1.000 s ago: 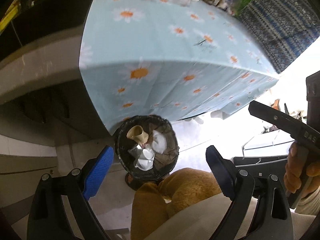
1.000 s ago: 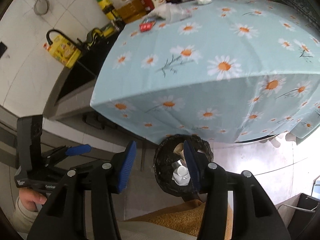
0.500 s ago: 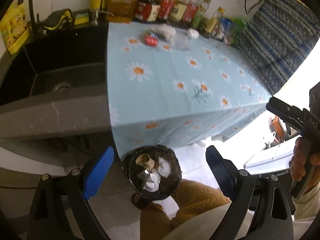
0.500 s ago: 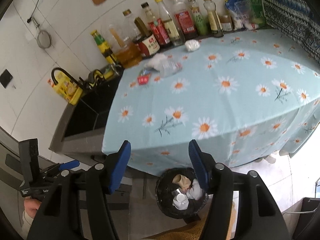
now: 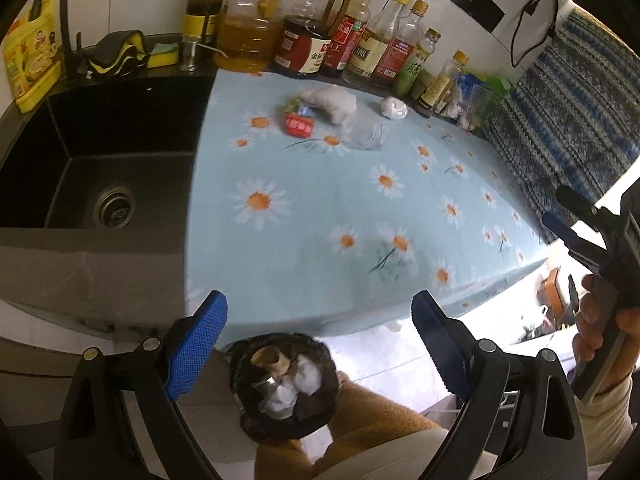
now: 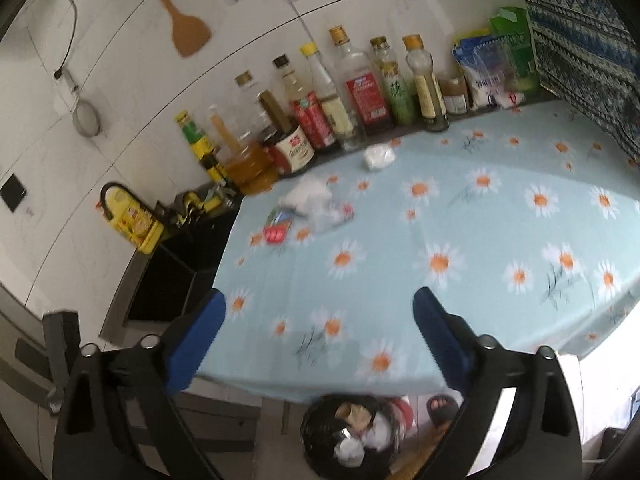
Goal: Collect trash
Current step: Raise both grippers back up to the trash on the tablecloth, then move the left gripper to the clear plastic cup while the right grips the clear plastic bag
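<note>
On the daisy tablecloth (image 5: 320,208) lie a red wrapper (image 5: 299,125), a white crumpled bag (image 5: 332,101), a clear plastic cup (image 5: 364,135) and a white paper ball (image 5: 393,107). The same pieces show in the right wrist view: wrapper (image 6: 276,232), bag (image 6: 306,194), ball (image 6: 379,156). A black trash bin (image 5: 286,390) with cups and paper in it stands on the floor below the table edge; it also shows in the right wrist view (image 6: 352,436). My left gripper (image 5: 318,344) and right gripper (image 6: 318,338) are open and empty, above the near table edge.
A black sink (image 5: 100,168) lies left of the table. A row of sauce and oil bottles (image 5: 340,48) lines the back wall. A patterned blue cloth (image 5: 568,120) hangs at the right. The person's knee (image 5: 380,432) is beside the bin.
Both grippers have risen and tilted up from over the bin towards the tabletop. The trash at the far side of the table is now in fuller view. Both stay open.
</note>
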